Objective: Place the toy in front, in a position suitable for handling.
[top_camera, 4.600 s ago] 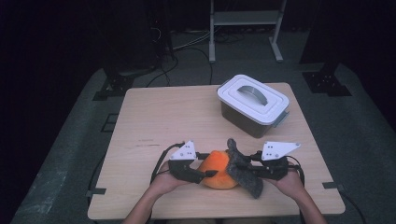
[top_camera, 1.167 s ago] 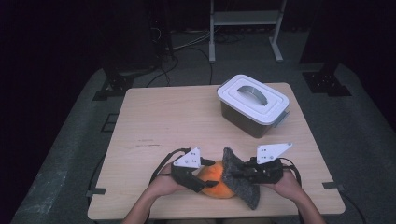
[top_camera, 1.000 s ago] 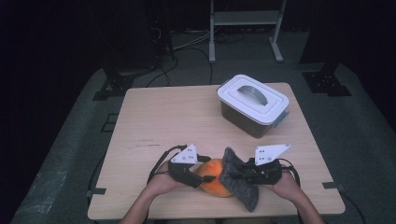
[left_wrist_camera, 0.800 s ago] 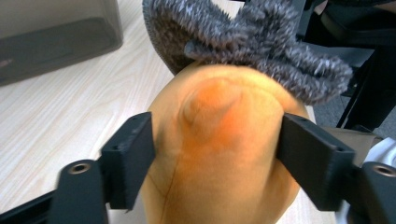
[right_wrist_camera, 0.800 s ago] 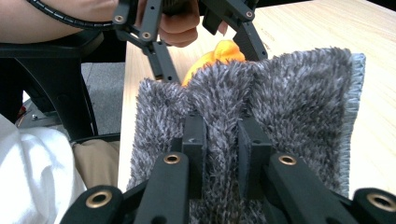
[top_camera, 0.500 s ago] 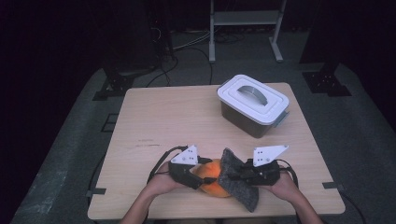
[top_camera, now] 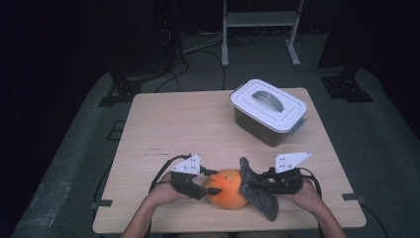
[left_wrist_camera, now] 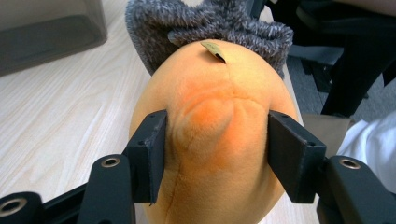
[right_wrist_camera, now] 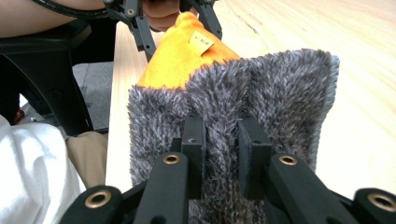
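Observation:
An orange plush ball lies near the table's front edge. A grey fuzzy cloth wraps its right side. My left gripper comes in from the left. Its jaws have just been closing with the plush between them, and both pads now press into its sides. My right gripper is shut on a pinched fold of the grey cloth, with the orange plush showing behind it. The left gripper's fingers reach that far end.
A grey bin with a white handled lid stands at the table's back right; its wall appears in the left gripper view. The wooden table stretches bare behind the hands. A metal stand is on the floor beyond.
The left gripper's jaws have narrowed onto the orange plush. Both hands have stayed almost where they were, and the right gripper keeps its hold on the grey cloth.

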The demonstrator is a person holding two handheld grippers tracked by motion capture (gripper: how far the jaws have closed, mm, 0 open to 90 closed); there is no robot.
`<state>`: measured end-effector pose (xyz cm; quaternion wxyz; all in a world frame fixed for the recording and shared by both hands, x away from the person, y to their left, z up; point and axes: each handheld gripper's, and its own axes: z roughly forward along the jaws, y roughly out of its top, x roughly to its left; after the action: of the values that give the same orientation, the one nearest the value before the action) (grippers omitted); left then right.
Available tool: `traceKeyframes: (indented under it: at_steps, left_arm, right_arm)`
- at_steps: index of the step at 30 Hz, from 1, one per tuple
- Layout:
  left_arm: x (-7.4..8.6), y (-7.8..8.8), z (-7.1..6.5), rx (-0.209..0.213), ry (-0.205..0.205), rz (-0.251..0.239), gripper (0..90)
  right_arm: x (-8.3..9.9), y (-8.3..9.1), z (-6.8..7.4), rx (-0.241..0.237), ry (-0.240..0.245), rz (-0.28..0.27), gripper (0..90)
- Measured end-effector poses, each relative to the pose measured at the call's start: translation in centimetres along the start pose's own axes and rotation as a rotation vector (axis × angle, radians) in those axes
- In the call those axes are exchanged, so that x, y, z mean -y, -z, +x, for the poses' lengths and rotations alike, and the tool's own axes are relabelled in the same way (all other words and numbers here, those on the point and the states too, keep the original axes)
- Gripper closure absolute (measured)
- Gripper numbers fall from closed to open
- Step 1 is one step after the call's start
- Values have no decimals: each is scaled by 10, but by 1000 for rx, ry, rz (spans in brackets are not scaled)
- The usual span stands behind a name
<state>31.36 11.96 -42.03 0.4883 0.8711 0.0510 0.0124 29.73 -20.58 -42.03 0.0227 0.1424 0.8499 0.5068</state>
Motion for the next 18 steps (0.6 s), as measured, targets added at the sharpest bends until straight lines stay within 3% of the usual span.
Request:
traceKeyframes:
  at_steps: [6, 15, 17, 18]
  left_arm:
    - [3, 3, 1, 9, 2, -3, 422]
    - [4, 2, 1, 16, 2, -12, 421]
    - [5, 2, 1, 18, 3, -12, 419]
    - [5, 2, 1, 20, 5, -13, 419]
  right_arm:
    - [-6, -2, 3, -1, 20, -22, 745]
    - [11, 5, -10, 11, -36, 41, 745]
    - [11, 7, -11, 14, -40, 34, 745]
    - [8, 10, -11, 16, -44, -10, 745]
